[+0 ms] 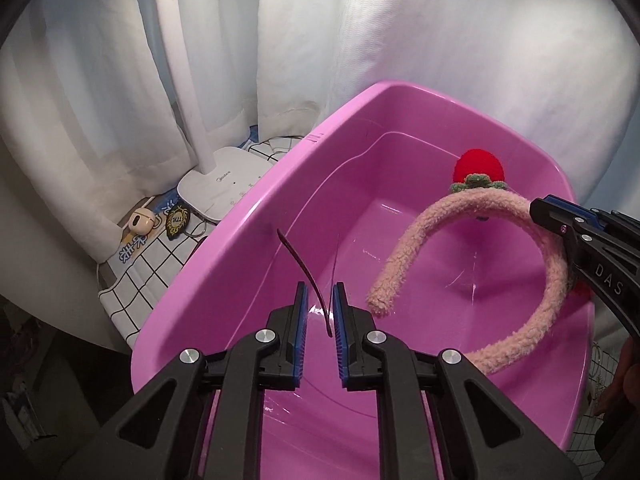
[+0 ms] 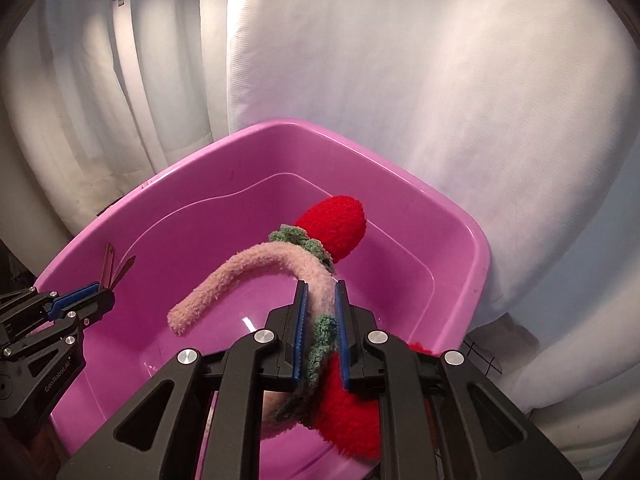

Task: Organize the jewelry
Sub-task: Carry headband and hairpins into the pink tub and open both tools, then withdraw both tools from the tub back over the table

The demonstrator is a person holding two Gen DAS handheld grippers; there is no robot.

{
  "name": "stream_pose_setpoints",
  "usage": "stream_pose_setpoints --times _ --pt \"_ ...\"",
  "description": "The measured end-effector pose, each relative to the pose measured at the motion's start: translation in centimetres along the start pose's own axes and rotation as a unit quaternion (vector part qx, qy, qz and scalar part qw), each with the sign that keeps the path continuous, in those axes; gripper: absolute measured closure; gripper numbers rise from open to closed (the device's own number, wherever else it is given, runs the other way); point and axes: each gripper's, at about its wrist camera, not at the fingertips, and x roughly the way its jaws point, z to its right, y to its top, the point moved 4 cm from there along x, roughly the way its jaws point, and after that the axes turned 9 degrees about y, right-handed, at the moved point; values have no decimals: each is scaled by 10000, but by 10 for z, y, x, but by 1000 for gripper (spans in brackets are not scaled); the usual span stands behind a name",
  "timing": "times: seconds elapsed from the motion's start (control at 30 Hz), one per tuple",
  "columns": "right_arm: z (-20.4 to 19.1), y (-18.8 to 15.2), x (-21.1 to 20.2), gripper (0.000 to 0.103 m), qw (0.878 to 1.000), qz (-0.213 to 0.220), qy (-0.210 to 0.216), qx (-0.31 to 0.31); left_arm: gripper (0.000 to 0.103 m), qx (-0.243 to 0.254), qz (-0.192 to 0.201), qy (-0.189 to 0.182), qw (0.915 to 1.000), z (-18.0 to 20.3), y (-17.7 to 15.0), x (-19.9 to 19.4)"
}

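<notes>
A pink plastic tub (image 1: pixel 240 216) (image 2: pixel 160 180) fills both views. Over its near left part my left gripper (image 1: pixel 320 286) stands open. A thin dark-red hair band (image 1: pixel 304 272) rises between its pads, leaning on the right one. The left gripper (image 2: pixel 106 294) and the same band (image 2: pixel 109 262) show at the left of the right wrist view. A fuzzy pink headband (image 1: pixel 460 216) (image 2: pixel 256 258) with a red strawberry (image 1: pixel 478 166) (image 2: pixel 336 224) arches inside the tub. It runs loosely between the parted pads of my right gripper (image 2: pixel 321 282) (image 1: pixel 540 208). A second strawberry (image 2: pixel 348 412) hangs under those fingers.
White curtains hang close behind the tub. Left of it, a white lamp base (image 1: pixel 224 188) with its upright stem stands on a checked cloth (image 1: pixel 140 280). A small cream earbud case (image 1: pixel 142 220) and a dark badge (image 1: pixel 176 222) lie there too.
</notes>
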Motion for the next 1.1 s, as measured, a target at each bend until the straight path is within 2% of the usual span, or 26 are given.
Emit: stream_pose_setpoints --times 0.03,0.07,0.2,0.53,0.8,1.1 --pt "1 0 -1 59 10000 3 11 22 42 -7 34 45 10000 -1 0 -1" --pt "3 1 -2 47 10000 38 -9 40 22 -45 109 92 9999 -3 1 -3" --pt "6 3 -9 46 9998 136 -155 -23 22 -75 220 80 9997 -5 1 -7" --pt "12 -7 -23 46 9996 218 -114 130 19 -226 187 169 9994 -10 -2 -14" --pt "13 -22 -45 46 9989 356 -23 289 18 -349 220 137 9991 -12 -7 -29" --pt "11 -43 -74 46 9979 544 -4 351 18 -252 385 188 9988 -5 -15 -53"
